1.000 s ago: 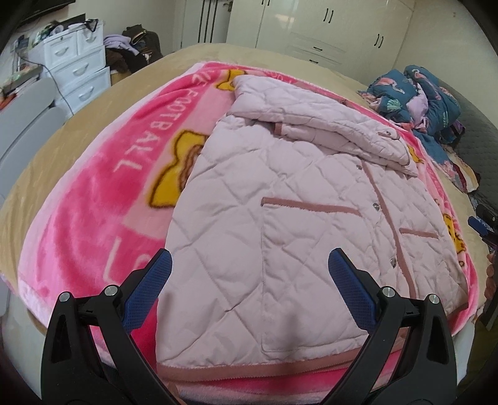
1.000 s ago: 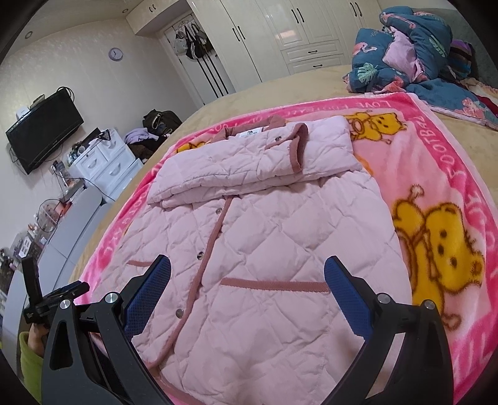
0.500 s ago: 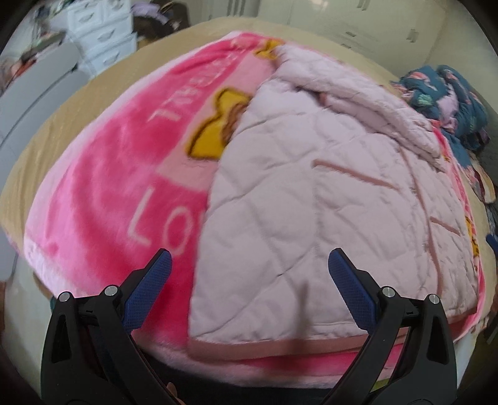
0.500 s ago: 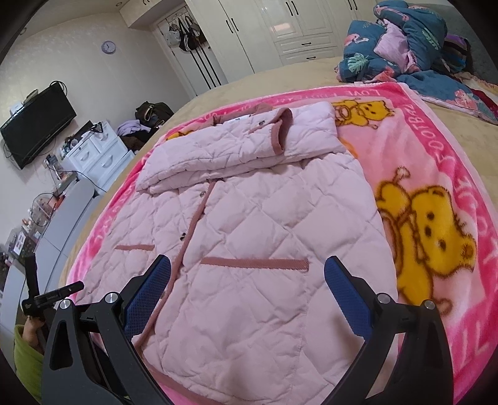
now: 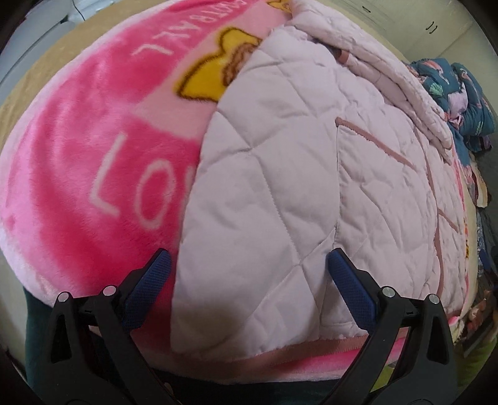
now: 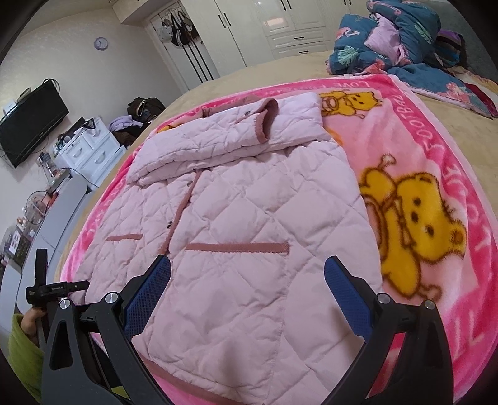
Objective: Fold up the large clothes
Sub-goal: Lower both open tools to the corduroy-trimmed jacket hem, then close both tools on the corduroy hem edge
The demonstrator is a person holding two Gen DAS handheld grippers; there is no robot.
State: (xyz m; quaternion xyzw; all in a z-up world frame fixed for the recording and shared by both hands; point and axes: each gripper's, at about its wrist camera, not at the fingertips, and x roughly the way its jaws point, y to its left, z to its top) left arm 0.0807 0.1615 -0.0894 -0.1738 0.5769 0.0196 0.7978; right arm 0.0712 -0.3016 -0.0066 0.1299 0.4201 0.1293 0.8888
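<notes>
1. Jacket (image 6: 236,236): pink quilted, lying front-up on the pink blanket (image 6: 435,149), which is spread on the bed (image 6: 311,65). Hem edge faces you.
2. Done so far, going by how it lies: the sleeves (image 6: 199,146) are folded in across the chest and stacked near the collar. Body is otherwise flat and full length.
3. Left to do, my read: fold the hem end up toward the collar, maybe a second fold after that. No body fold visible yet, so call it under halfway.
4. Left gripper (image 5: 247,264): jaws wide open, holding nothing. It's low at the jacket's hem corner (image 5: 199,311) on your left, one finger over the blanket, the other over the quilting. Can't tell if either is touching the cloth.
5. Right gripper (image 6: 247,268): jaws wide open, empty, above the lower half of the jacket near the right pocket trim (image 6: 236,247). Higher and further back than your left.
6. Containers: none involved in the fold. White drawer unit (image 6: 90,152) by the wall, drawers shut, contents not visible. Wardrobe (image 6: 264,25) doors shut too.
7. Loose pile of dark floral bedding (image 6: 398,40) at the far corner of the bed, well apart from the jacket.
</notes>
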